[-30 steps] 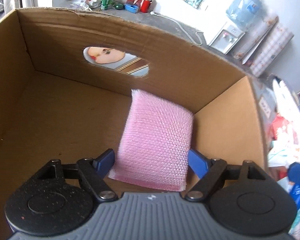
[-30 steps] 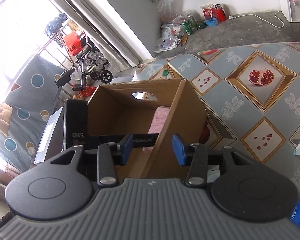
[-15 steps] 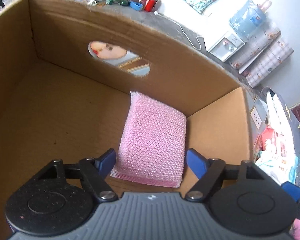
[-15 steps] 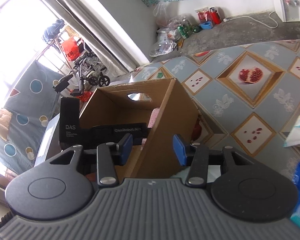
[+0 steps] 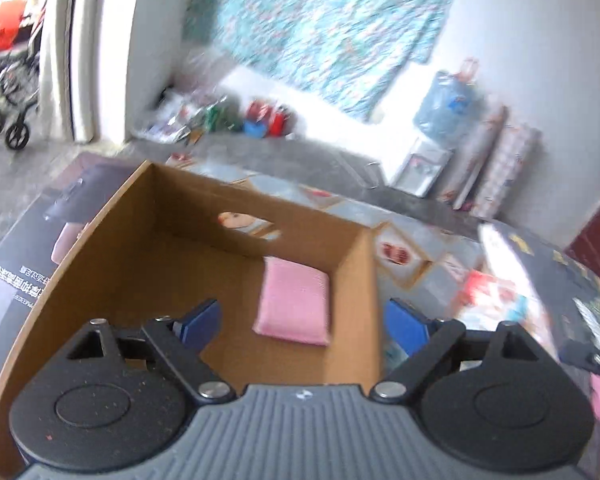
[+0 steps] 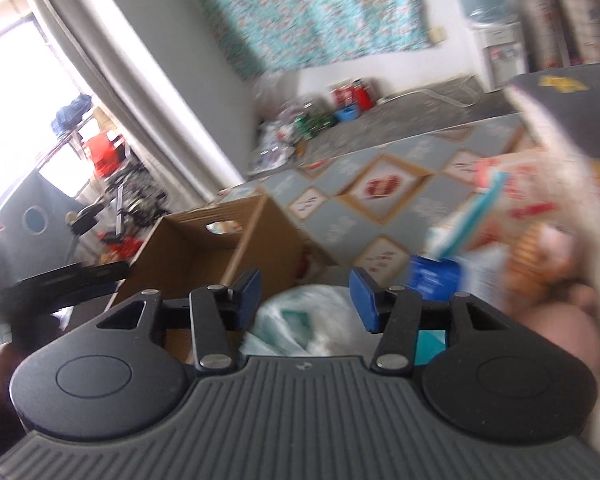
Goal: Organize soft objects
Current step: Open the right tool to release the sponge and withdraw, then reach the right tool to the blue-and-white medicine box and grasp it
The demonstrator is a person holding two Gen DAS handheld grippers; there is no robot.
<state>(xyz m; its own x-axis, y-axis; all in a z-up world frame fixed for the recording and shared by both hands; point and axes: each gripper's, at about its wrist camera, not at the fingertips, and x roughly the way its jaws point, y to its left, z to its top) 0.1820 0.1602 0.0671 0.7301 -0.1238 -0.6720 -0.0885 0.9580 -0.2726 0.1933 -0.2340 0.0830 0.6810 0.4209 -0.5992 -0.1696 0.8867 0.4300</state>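
Observation:
A pink sponge (image 5: 294, 300) lies flat on the floor of an open cardboard box (image 5: 140, 264), against its right wall. My left gripper (image 5: 302, 324) is open and empty, raised above the box's near edge. My right gripper (image 6: 304, 292) is open and empty, above a white and green plastic bag (image 6: 300, 320). The box also shows in the right wrist view (image 6: 204, 252), to the left of the right gripper. Both views are blurred.
A pile of packets (image 6: 520, 216) and a blue pack (image 6: 434, 276) lie right of the bag on a patterned tablecloth (image 6: 380, 188). A dark printed carton (image 5: 24, 272) sits left of the box. A dark bag (image 5: 560, 272) lies to the right.
My left gripper has pulled up and back out of the box, leaving the sponge inside. My right gripper has swung right, from the box to over the plastic bag.

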